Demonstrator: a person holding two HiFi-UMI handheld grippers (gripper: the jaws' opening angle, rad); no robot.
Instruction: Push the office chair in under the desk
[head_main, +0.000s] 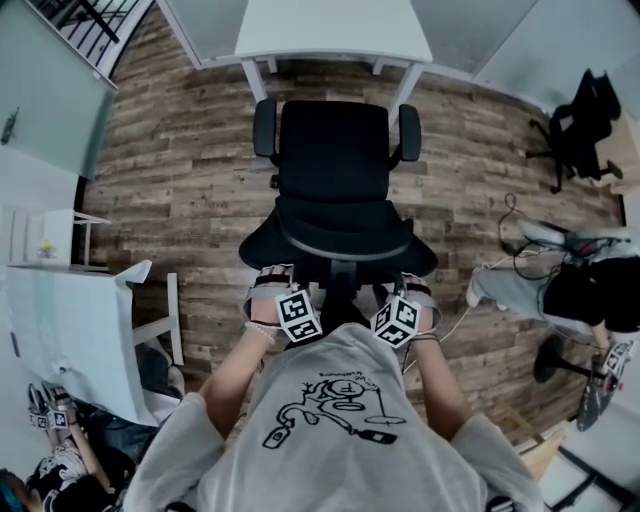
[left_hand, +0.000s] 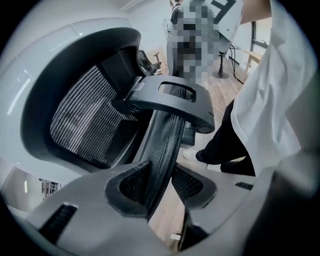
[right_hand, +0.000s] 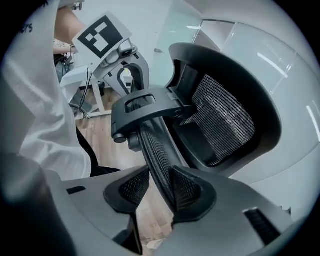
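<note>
Landmark: plank floor (head_main: 170, 190), brown wood boards, worn look.

- Glass partition (head_main: 50, 100): pale, frosted, along the floor's left edge.
- Black railing (head_main: 85, 25): beyond the floor's far left corner.
- White shelf unit (head_main: 25, 235): off the floor's left edge, with a small yellow-green item (head_main: 45, 247) on it.
- White side surface (head_main: 70, 330): at the floor's near left, under a pale sheet.
- Crouched person (head_main: 60, 470): at the floor's near left corner, partly cut off.
- Spare black swivel chair (head_main: 578, 125): at the floor's far right.
- Seated person (head_main: 585, 290): on the floor's right side, dark top, grey trousers.
- Loose cables (head_main: 512, 235): on the floor, just beside that person.
- Black round stool base (head_main: 552, 358): at the floor's near right.
</note>
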